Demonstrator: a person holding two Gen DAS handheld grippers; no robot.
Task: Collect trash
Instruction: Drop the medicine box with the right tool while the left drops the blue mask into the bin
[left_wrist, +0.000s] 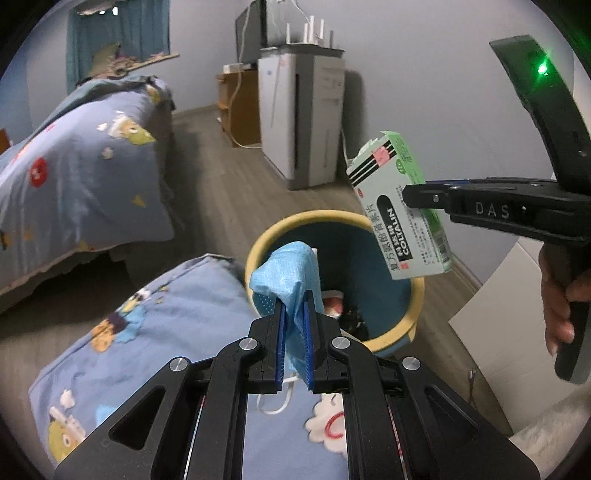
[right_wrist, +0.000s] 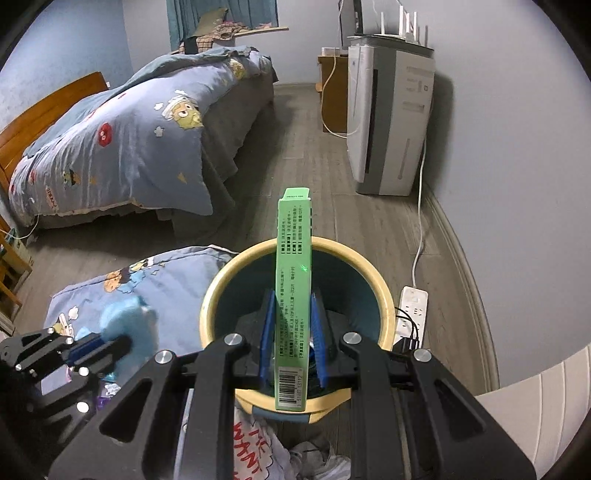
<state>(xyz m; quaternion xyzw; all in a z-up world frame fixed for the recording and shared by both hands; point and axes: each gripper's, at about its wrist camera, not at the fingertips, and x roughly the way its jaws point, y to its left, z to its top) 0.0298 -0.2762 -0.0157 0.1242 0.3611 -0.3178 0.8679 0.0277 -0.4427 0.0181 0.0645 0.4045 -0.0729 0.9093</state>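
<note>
A round bin (left_wrist: 258, 236) with a yellow rim and dark teal inside stands on the wood floor; it also shows in the right wrist view (right_wrist: 212, 291). My left gripper (left_wrist: 295, 295) is shut on a crumpled light blue face mask (left_wrist: 284, 273), held over the bin's near left rim. My right gripper (right_wrist: 293, 295) is shut on a green and white medicine box (right_wrist: 293, 266), held above the bin's opening; the box also shows in the left wrist view (left_wrist: 395, 206). Some trash lies at the bin's bottom.
A blue cartoon-print pillow (left_wrist: 147, 332) lies left of the bin. A bed (right_wrist: 129, 140) with a matching quilt stands at the left. A white air purifier (right_wrist: 391, 122) stands against the right wall, with a power strip (right_wrist: 413, 310) on the floor near the bin.
</note>
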